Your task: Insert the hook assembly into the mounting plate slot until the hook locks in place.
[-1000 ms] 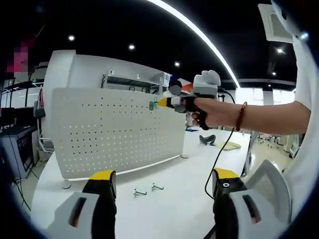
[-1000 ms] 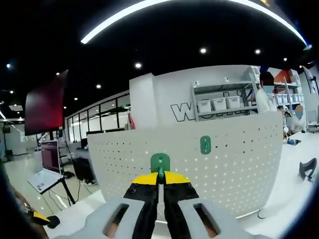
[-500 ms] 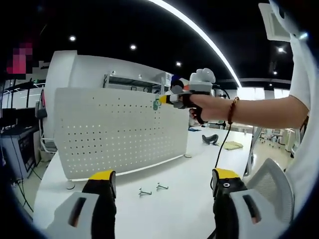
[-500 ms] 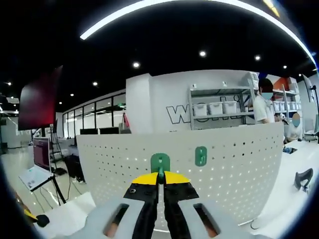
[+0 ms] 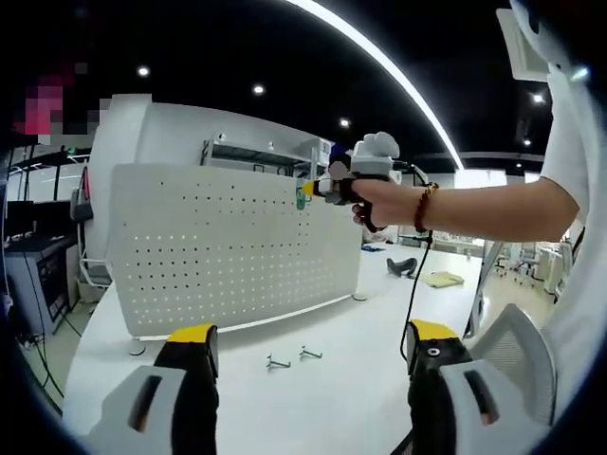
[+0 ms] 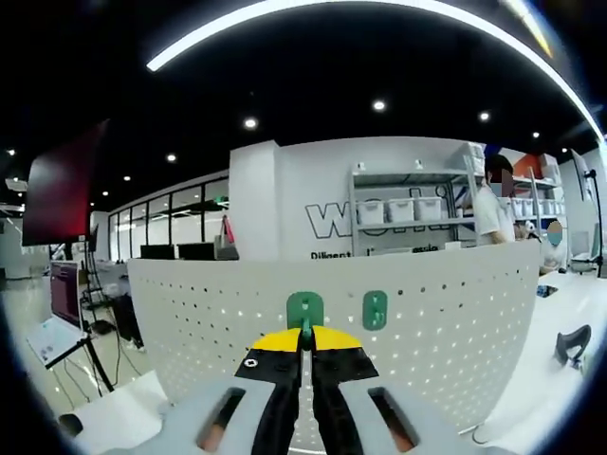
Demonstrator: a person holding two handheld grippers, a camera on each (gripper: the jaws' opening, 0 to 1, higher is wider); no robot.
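Nearest in the left gripper view, the left claw [image 5: 302, 346] stands spread wide with nothing between its yellow-tipped jaws, above the white table [image 5: 360, 351] on which two loose metal hooks [image 5: 289, 357] lie just beside each other. Farther off, the right claw [image 6: 303, 334] is pressed together on the stem of a green hook assembly [image 6: 304, 310], held up near the top edge of the upright white perforated mounting plate [image 6: 446, 313]. Beyond it, a second green plate [image 6: 376, 310] sits on the board just beside the held one.
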